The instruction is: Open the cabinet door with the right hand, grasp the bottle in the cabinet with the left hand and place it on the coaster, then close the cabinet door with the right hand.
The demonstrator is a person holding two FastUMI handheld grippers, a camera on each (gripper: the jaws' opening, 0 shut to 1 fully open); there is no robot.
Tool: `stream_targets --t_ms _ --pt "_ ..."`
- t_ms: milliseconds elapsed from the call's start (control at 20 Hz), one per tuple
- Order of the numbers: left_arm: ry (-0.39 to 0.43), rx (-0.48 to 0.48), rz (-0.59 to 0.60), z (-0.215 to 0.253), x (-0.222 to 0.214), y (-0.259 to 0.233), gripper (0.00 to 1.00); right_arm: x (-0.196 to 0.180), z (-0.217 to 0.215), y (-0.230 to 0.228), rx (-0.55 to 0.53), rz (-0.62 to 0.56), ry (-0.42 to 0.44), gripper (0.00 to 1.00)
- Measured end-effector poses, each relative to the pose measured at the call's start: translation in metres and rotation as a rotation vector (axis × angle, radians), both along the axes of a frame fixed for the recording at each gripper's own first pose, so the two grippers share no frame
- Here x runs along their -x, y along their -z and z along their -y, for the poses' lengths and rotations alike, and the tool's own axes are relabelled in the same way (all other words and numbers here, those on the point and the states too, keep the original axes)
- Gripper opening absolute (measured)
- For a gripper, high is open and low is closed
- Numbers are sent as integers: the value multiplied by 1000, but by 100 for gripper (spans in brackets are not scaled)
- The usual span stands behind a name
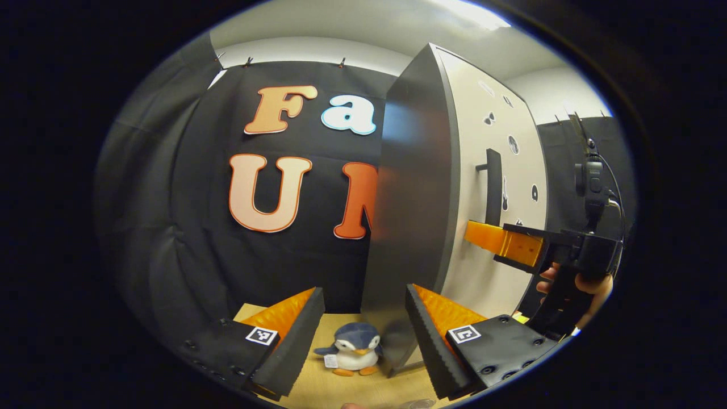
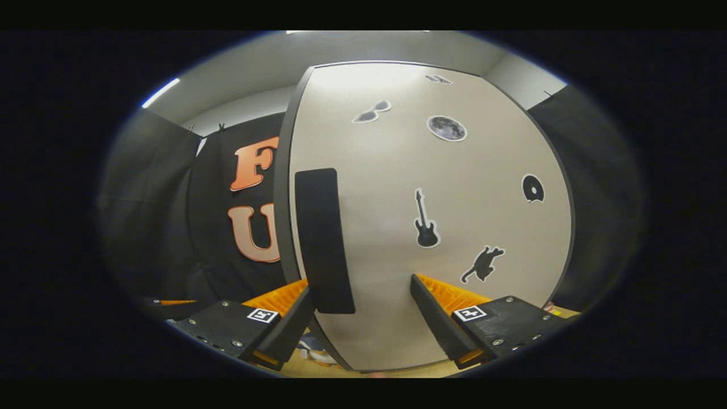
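Right gripper lined up on the cabinet handle; door looks shut.

Left gripper view: the left gripper (image 1: 363,329) hangs open and empty above the wooden tabletop (image 1: 363,392), a plush penguin (image 1: 353,355) between its fingers. The cabinet (image 1: 420,199) stands just ahead; the right gripper (image 1: 500,241), in a hand (image 1: 585,284), reaches toward the vertical handle (image 1: 493,187).

Right gripper view: the right gripper (image 2: 360,307) is spread, the upright handle (image 2: 324,238) nearer its left finger, perhaps not yet between both. The stickered door (image 2: 431,216) hides the bottle, presumably inside.
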State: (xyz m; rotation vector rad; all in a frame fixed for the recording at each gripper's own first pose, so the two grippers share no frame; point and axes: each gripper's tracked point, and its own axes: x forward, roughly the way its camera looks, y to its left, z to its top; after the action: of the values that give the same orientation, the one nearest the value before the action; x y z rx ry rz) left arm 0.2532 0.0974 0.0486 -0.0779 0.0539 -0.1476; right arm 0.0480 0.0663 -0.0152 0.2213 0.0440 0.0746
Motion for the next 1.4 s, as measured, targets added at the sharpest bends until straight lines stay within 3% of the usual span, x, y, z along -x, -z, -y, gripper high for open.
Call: stream_targets --t_ms 400,650,1400 --pt "-96 -22 23 0 18 -14 93 1 -3 2 19 2 -72 94" --pt "-154 -38 35 7 37 -22 93 22 0 -9 -67 19 -135 97" --pt "-277 -78 84 53 120 -53 93 179 93 -28 91 38 -159 96"
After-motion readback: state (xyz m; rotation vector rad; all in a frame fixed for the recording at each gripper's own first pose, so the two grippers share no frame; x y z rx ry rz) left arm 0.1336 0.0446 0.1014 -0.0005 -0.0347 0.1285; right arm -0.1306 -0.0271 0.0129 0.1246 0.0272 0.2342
